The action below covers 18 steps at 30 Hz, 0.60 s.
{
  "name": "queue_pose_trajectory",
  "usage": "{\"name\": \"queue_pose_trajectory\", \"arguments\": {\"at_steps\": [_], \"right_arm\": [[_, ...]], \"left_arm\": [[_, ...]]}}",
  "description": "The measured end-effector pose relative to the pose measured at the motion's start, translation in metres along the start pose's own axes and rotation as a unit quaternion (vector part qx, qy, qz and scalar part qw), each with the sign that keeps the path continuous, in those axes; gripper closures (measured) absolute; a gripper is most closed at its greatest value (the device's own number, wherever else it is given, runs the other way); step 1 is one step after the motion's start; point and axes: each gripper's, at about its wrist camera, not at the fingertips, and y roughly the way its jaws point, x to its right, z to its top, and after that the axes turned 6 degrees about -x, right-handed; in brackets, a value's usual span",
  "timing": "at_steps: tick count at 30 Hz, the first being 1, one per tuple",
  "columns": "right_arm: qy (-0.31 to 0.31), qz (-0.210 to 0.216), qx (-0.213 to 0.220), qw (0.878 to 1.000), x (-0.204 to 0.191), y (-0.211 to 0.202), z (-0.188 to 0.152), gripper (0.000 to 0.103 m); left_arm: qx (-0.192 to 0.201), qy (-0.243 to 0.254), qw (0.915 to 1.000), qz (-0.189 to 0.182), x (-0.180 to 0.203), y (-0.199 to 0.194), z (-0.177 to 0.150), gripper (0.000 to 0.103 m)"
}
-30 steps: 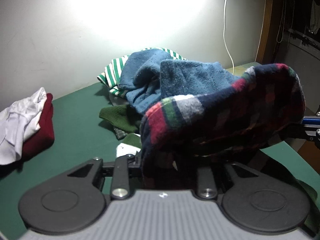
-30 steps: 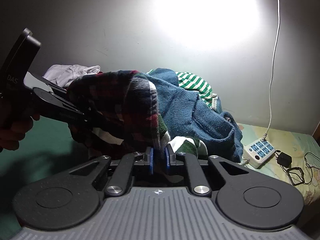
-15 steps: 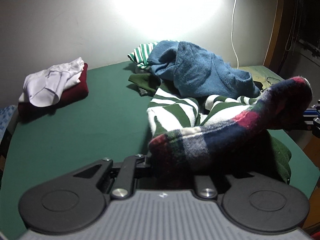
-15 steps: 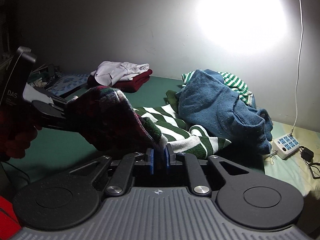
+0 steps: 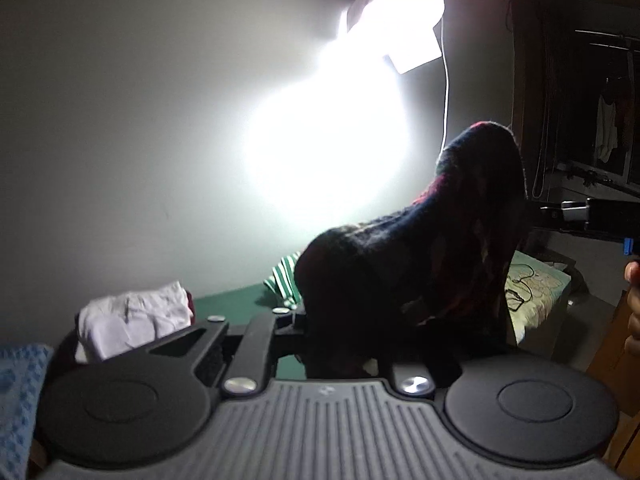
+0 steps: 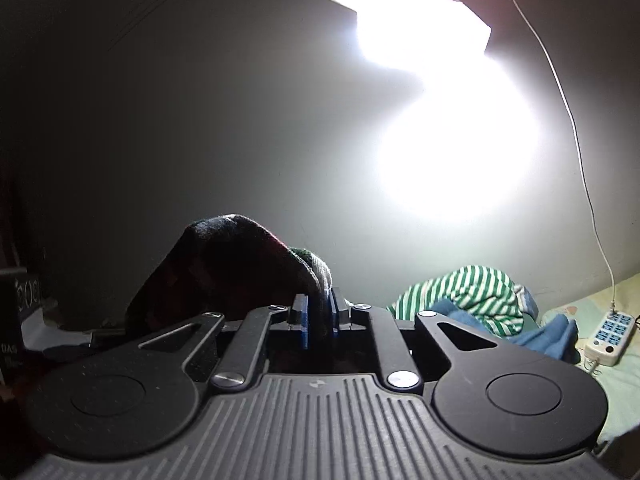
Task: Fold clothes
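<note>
Both my tongs have tipped up since half a second ago: the green table and the striped pile that filled the views have dropped low, and the lit wall now takes up most of each picture, with the plaid garment (image 5: 432, 248) raised with them.

Seen from my left tongs, a blue waffle cloth (image 5: 16, 384) sits at the far left edge. Next to it a white folded garment (image 5: 132, 320) lies on the green table (image 5: 228, 304), a sliver of dark red showing beside it. My left gripper (image 5: 340, 344) is buried under the plaid cloth; I cannot tell how its jaws stand, though the fabric rises straight out from where they meet. The garment arches up dark against the glare and runs right toward my right tongs, whose black body (image 5: 596, 220) shows at the edge, with my fingertips (image 5: 634, 304) below.

Seen from my right tongs, the plaid garment (image 6: 232, 264) bunches to the left. My right gripper (image 6: 320, 320) is clenched on its edge, the cloth pinched between the blue pads (image 6: 303, 326). Further right lie a green-striped top (image 6: 476, 292) over a blue sweater (image 6: 548, 336), then a white power strip (image 6: 610, 336) with its cord (image 6: 576, 148) climbing the wall.
</note>
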Motion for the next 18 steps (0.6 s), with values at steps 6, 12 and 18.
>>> {"name": "queue_pose_trajectory", "arguments": {"at_steps": [6, 12, 18], "right_arm": [[0.026, 0.032, 0.073, 0.996, -0.027, 0.005, 0.046, 0.092], [0.003, 0.089, 0.058, 0.994, -0.067, -0.007, 0.045, 0.093], [0.017, 0.105, -0.034, 0.994, -0.073, 0.025, -0.012, 0.093]], "left_arm": [[0.067, 0.005, 0.9975, 0.023, -0.026, -0.052, 0.042, 0.089], [0.06, -0.004, 0.9952, 0.077, -0.058, -0.091, 0.035, 0.081], [-0.021, -0.035, 0.9929, 0.112, -0.08, -0.069, -0.024, 0.082]]}}
